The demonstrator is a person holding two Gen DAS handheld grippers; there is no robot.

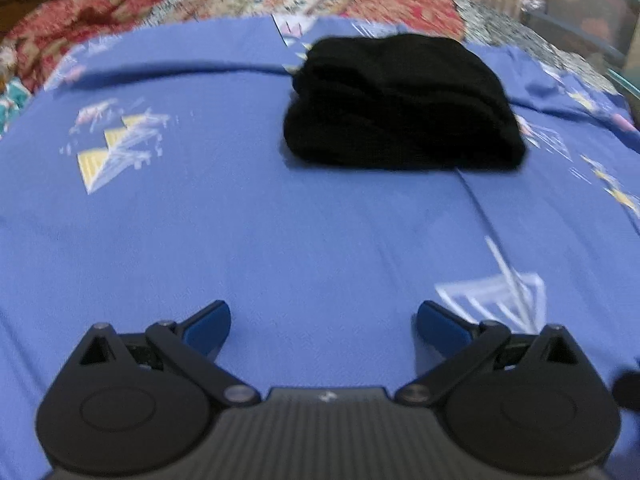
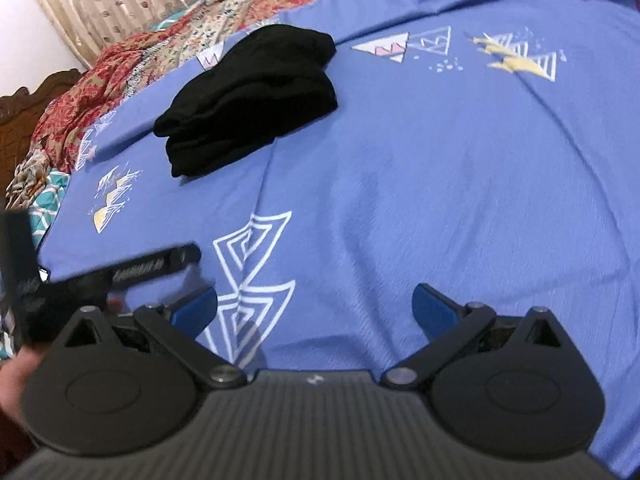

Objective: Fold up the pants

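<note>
Clearly the bed is the work surface: a blue sheet (image 1: 248,216) printed with white and yellow triangles is spread flat across it, which gives a smooth place for folding. A red patterned quilt (image 1: 132,4) is bunched along the far edge by the curtain (image 2: 100,0), seemingly pushed back to keep the middle free. The pants (image 1: 400,104), black, lie toward the far edge of the sheet as a compact stacked bundle of several layers, edges roughly lined up, so the folding looks finished or nearly so. Both tools hang back near the front edge, well apart from the bundle, as they would once it has been let go. The left gripper (image 1: 324,324) has its blue pads spread wide with only sheet between them. The right gripper (image 2: 314,308) is equally wide and holds nothing. A dark part of the left tool (image 2: 120,272) shows just beside it in the right view.
</note>
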